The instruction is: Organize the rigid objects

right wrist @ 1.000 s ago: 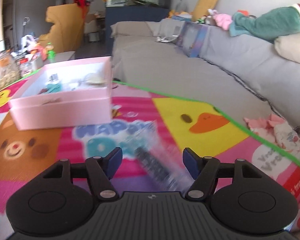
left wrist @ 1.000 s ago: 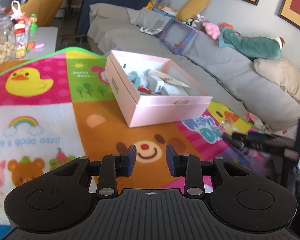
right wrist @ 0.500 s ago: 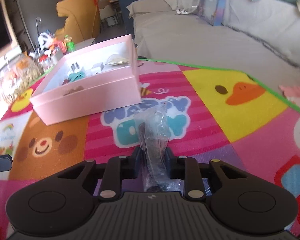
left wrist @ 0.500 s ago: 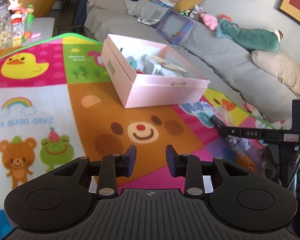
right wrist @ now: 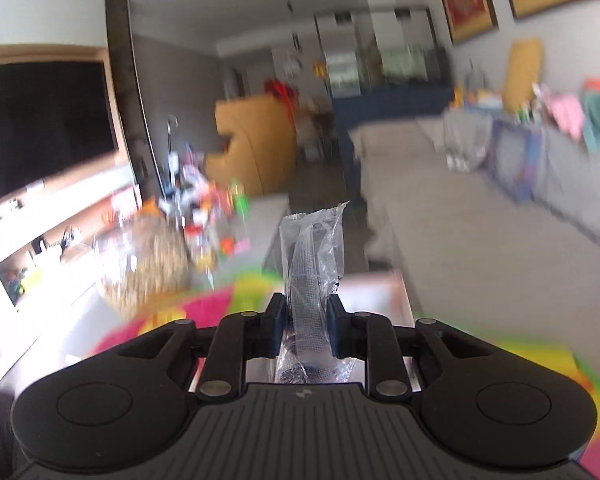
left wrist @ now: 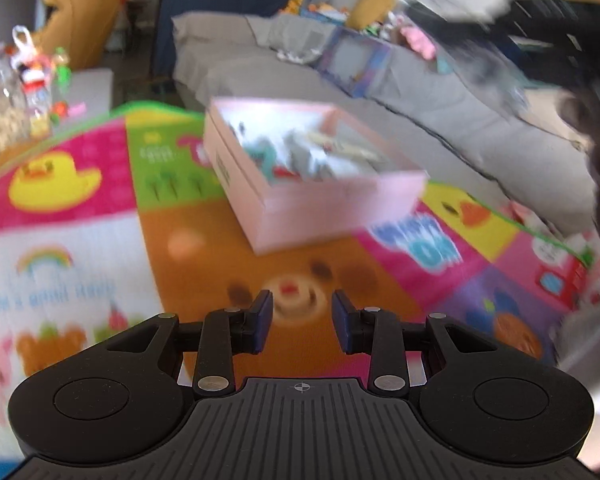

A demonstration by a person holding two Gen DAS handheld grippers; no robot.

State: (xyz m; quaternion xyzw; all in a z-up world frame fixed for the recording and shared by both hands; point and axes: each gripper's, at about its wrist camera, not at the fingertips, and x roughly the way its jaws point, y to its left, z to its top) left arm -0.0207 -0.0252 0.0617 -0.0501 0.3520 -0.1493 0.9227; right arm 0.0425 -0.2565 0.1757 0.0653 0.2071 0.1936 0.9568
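My right gripper [right wrist: 303, 318] is shut on a dark object wrapped in a clear plastic bag [right wrist: 312, 264] and holds it up in the air, pointing into the room. A pink edge of the open box [right wrist: 374, 284] shows just below and behind it. In the left wrist view the pink box [left wrist: 300, 176] sits on the colourful play mat [left wrist: 100, 216], with several small items inside. My left gripper [left wrist: 302, 322] is open and empty, low over the mat in front of the box. The right gripper with the bag shows blurred at the upper right [left wrist: 480, 40].
A grey sofa [left wrist: 440, 120] with cushions and toys runs behind the mat. A low table [left wrist: 88, 88] with jars and bottles stands at the far left. A dark TV screen [right wrist: 40, 128] and a yellow armchair [right wrist: 252, 144] show in the right wrist view.
My right gripper has lifted the bagged object off the mat and swung up towards the box. My left gripper has stayed open and shifted a little.
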